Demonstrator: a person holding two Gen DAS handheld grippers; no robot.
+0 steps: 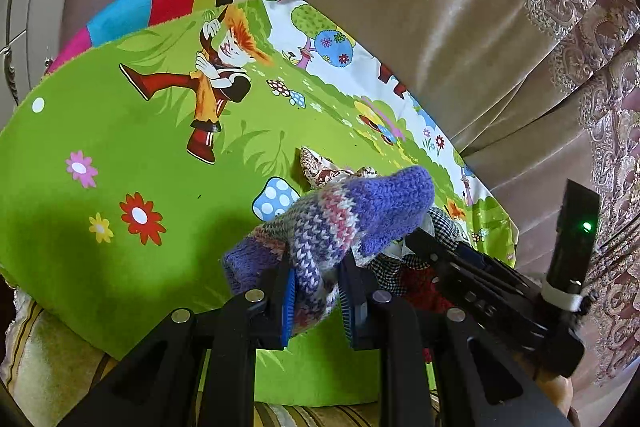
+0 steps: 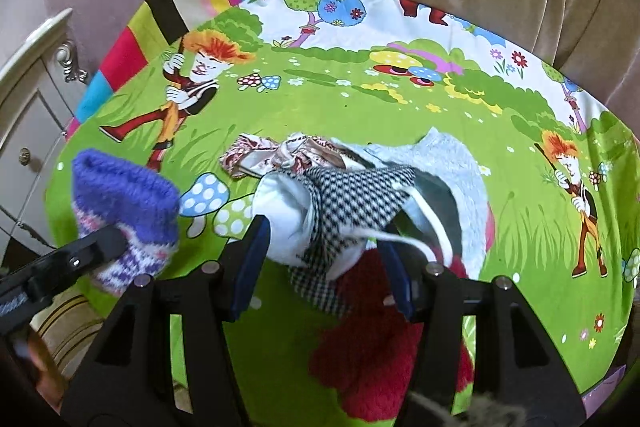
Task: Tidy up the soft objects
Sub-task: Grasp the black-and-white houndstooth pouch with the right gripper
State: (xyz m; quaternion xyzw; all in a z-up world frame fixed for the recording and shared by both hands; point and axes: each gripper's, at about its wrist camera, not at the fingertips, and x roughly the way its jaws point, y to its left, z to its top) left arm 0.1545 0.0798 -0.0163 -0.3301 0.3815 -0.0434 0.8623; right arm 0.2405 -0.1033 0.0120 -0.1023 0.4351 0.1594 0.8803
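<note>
My left gripper (image 1: 316,291) is shut on a purple striped knitted sock (image 1: 340,223) and holds it above the green cartoon mat (image 1: 120,131). The sock also shows at the left of the right wrist view (image 2: 124,203). My right gripper (image 2: 324,255) is open, its jaws on either side of a black-and-white houndstooth cloth (image 2: 352,199) at the front of a pile. The pile holds a red fluffy item (image 2: 380,343), a light blue garment (image 2: 452,163) and a brown patterned cloth (image 2: 276,151). The right gripper's body (image 1: 480,279) lies beside the sock.
The mat (image 2: 360,99) lies on a bed or sofa with a striped cover (image 1: 48,359) under it. Beige curtains (image 1: 400,7) hang behind. A white cabinet (image 2: 28,107) stands at the left.
</note>
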